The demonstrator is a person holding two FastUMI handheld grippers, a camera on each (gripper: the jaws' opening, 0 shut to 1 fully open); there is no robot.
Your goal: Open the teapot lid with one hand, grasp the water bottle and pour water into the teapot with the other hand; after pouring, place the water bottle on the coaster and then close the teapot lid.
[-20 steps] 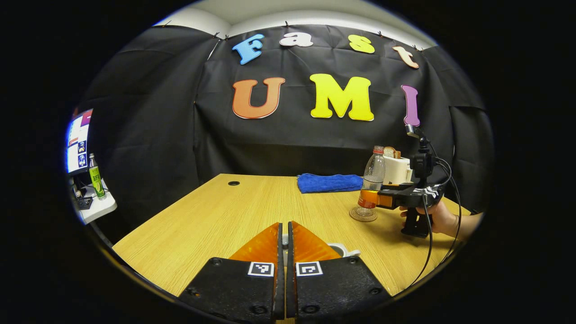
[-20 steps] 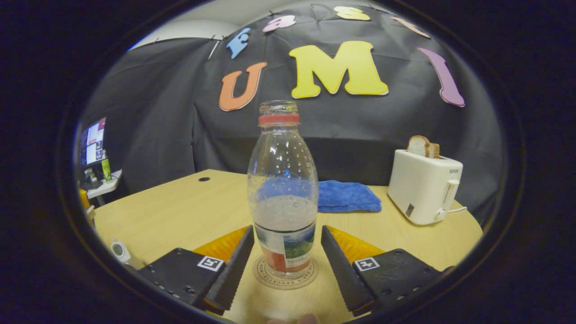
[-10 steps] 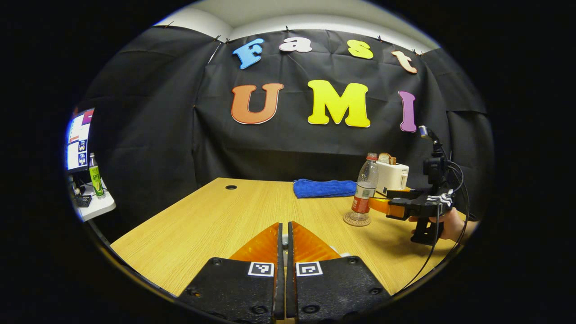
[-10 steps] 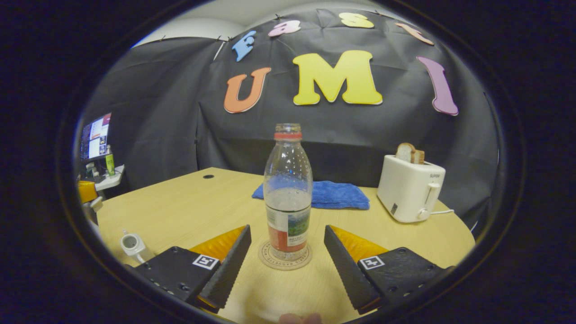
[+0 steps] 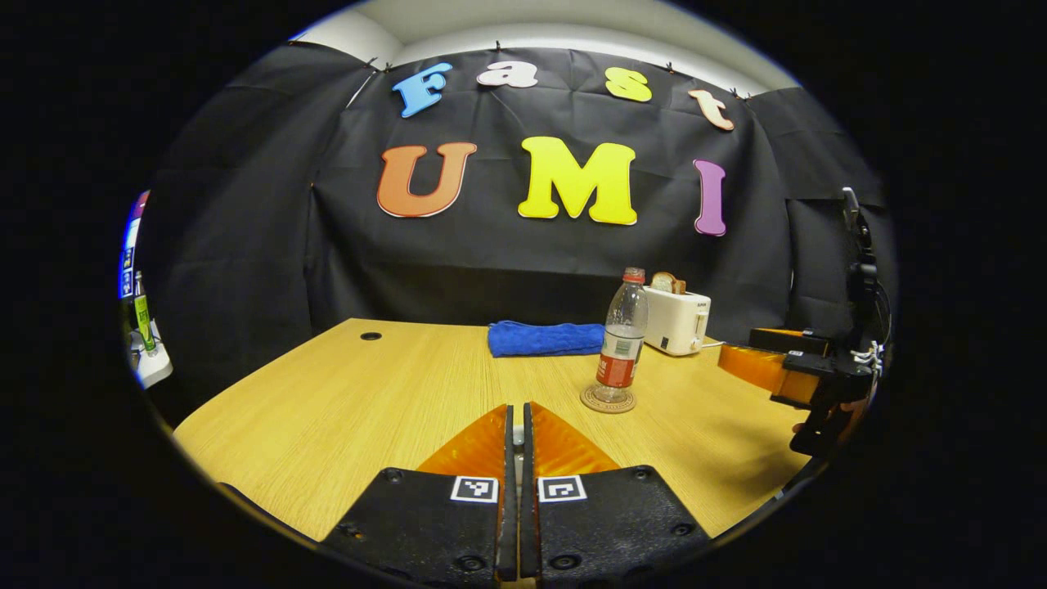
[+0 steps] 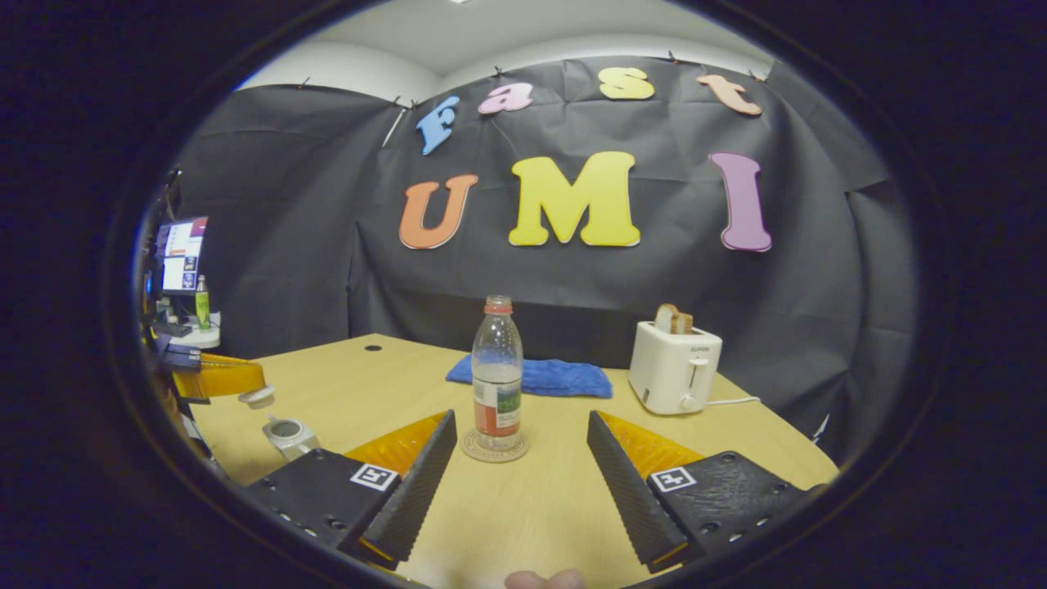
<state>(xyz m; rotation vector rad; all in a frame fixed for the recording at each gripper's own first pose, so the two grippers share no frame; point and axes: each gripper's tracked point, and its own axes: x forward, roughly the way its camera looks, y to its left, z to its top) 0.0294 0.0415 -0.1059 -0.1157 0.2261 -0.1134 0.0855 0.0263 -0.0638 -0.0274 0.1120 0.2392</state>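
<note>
While the water bottle (image 6: 497,372) is standing upright on the coaster (image 6: 493,447), the left gripper (image 5: 514,425) is clenching the lid (image 6: 260,397) above and beside the open teapot (image 6: 289,434); the right gripper (image 6: 519,446) is sitting released, well apart.

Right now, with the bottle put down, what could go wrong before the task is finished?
1. The teapot lid hangs in the shut left gripper, above and left of the open teapot. A thin grip may slip, or the lid may land crooked.
2. The teapot stands near the table's edge; a hard push could shove it.
3. The water bottle looks uncapped on its coaster; the open right gripper could knock it.
</note>
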